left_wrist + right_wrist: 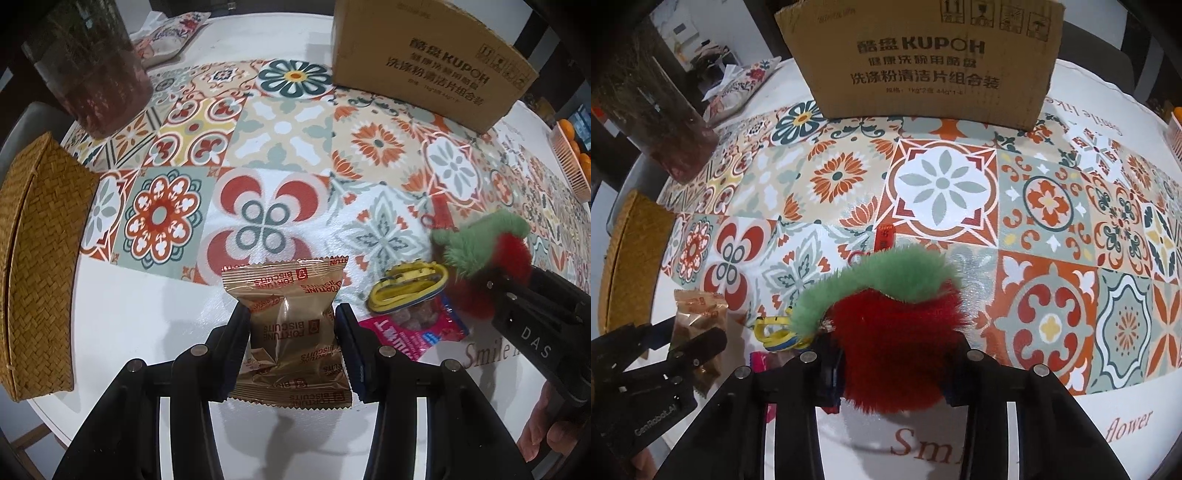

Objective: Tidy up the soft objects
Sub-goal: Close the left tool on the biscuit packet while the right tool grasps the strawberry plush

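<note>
Nearest us, our left hand-held gripper (291,328) is clamped on a brown biscuit packet (286,295). Just right of that packet, our right hand-held gripper (892,363) squeezes a furry red-and-green toy (886,314), seemingly lifted off the table (923,435). Between packet and toy lie a yellow strap (406,291) and a pink packet (417,332). Far beyond stands a cardboard box (923,62).

**Right wrist view: bench contents**

Red and green plush toy (894,332) sits between the fingers of the right tongs (890,373), both pressing its fur. Cardboard box (919,62) stands at the far edge of the patterned bench (1052,229). Left tongs (683,343) at lower left close on a brown biscuit packet (698,314). Yellow keychain (775,332) lies just beside the toy. Woven basket (631,266) at far left.
</note>
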The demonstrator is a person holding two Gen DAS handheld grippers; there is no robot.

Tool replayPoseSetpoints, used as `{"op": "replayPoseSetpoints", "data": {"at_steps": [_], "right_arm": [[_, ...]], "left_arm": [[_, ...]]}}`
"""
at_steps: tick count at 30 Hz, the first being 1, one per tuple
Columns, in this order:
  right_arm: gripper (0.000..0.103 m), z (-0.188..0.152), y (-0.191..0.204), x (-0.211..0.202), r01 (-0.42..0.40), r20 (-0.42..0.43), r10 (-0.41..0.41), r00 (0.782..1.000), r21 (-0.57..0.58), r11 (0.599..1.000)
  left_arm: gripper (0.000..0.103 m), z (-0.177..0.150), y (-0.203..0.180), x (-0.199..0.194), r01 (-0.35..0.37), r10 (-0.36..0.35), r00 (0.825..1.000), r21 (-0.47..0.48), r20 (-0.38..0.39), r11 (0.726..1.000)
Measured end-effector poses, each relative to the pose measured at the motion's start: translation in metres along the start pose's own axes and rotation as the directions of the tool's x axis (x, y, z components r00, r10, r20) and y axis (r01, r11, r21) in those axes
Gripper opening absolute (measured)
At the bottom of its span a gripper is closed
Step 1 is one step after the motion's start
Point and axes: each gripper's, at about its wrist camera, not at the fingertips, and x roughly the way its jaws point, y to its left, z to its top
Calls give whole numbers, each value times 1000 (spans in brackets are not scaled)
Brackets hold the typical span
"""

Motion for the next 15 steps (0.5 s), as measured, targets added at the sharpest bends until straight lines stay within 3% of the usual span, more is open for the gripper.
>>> {"op": "replayPoseSetpoints", "data": {"at_steps": [15], "right_arm": [[39, -1, -7, -64, 2, 158, -8, 987, 37, 999]], "left_arm": [[46, 16, -21, -53, 64, -77, 985, 84, 154, 994]]}}
